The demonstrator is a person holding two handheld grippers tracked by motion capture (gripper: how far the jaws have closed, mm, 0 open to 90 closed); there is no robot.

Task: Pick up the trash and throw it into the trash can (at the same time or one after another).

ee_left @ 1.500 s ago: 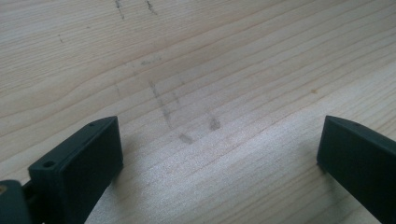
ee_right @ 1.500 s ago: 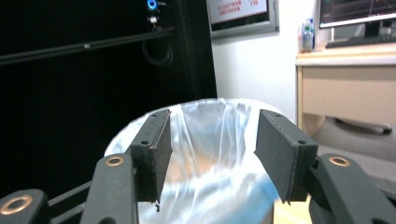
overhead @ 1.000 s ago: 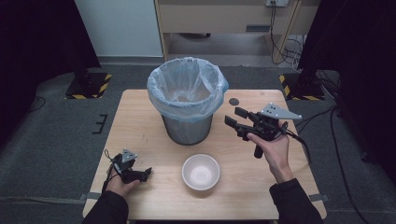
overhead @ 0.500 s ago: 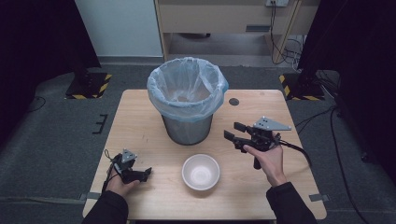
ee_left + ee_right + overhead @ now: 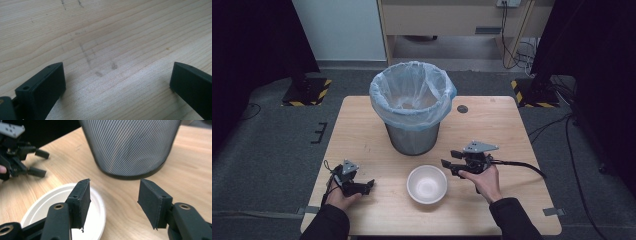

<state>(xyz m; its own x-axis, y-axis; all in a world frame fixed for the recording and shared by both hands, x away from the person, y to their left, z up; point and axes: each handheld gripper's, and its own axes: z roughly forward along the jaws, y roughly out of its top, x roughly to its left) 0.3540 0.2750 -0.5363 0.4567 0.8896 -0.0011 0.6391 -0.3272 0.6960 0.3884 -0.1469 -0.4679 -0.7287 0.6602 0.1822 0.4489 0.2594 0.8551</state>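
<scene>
White bowl (image 5: 427, 184) sits just before the bin (image 5: 413, 107). Right gripper (image 5: 451, 159), just right of the bowl: jaws apart, just been closing, holding nothing. Left gripper (image 5: 370, 185), left of the bowl: jaws wide, empty.

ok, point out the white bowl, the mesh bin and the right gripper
white bowl (image 5: 427, 184), high view, on its inner floor.
mesh bin (image 5: 130, 147), right gripper view, on its mesh wall.
right gripper (image 5: 113, 197), right gripper view, midway between its open fingertips.

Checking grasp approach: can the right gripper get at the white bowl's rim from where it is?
Probably yes. The right gripper sits just right of the white bowl with jaws open, one jaw already over the rim, nothing between them. The trash bin stands behind, clear of the path.
</scene>
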